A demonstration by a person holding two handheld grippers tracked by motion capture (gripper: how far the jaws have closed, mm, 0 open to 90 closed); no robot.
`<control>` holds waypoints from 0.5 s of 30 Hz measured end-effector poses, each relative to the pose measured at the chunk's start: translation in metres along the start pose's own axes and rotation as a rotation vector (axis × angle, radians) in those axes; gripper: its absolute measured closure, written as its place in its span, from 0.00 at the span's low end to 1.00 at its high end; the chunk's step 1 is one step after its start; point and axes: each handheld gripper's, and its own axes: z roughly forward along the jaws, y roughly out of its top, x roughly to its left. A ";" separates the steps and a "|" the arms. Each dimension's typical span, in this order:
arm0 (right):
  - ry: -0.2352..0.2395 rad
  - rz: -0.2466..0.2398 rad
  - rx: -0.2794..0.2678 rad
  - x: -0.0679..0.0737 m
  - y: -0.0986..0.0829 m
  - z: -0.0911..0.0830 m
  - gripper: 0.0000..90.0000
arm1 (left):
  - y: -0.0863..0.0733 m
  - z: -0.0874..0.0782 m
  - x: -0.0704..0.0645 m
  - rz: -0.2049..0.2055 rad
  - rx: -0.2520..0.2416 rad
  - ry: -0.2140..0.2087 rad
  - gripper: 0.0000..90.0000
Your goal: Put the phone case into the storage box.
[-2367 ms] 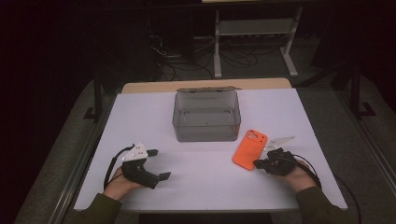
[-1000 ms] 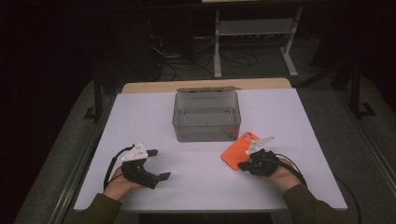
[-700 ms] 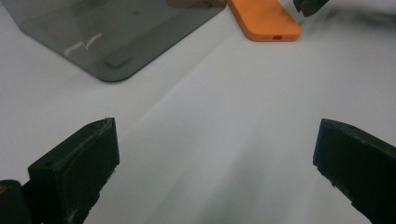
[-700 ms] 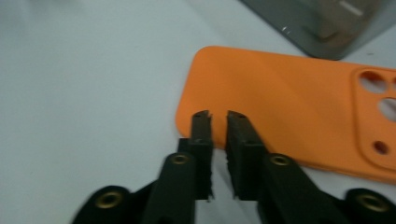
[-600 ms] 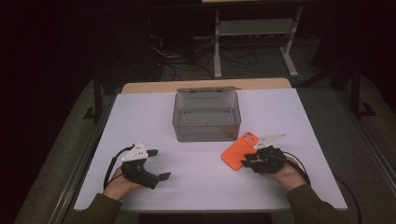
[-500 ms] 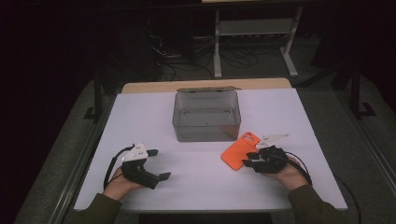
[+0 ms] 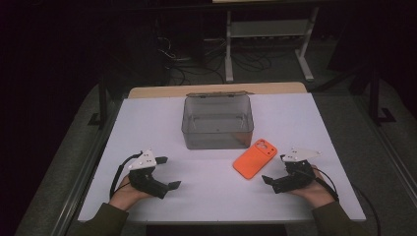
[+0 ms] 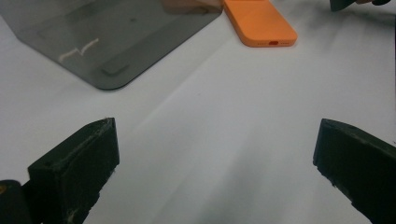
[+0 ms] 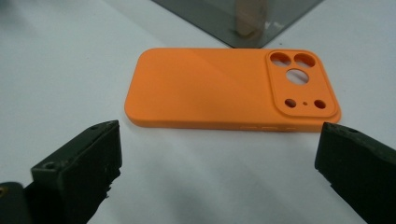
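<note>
White desk [image 7: 295,115] in a dark room, orange phone case [image 7: 255,158] lying flat just right of the smoky clear box [image 7: 217,120], right claw [image 7: 270,181] spread wide and empty just near it, left claw [image 7: 169,173] wide open, holding nothing, left of the box.

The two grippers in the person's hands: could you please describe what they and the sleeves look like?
Both the left gripper and the right gripper are black, with two blocky, matte black jaws whose pads look worn at the edges. Each carries a light grey three-cornered plate on top and trails a thin black cable that loops toward the wrist. The person wears dark olive-green long sleeves.
</note>
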 end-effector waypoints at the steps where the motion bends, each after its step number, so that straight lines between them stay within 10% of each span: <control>1: 0.002 0.004 -0.003 0.000 -0.001 0.000 0.00 | 0.001 0.001 0.000 0.003 0.001 -0.005 0.00; 15: 0.002 -0.003 -0.012 -0.003 -0.003 -0.002 0.00 | 0.021 0.020 -0.008 -0.011 0.009 -0.042 0.00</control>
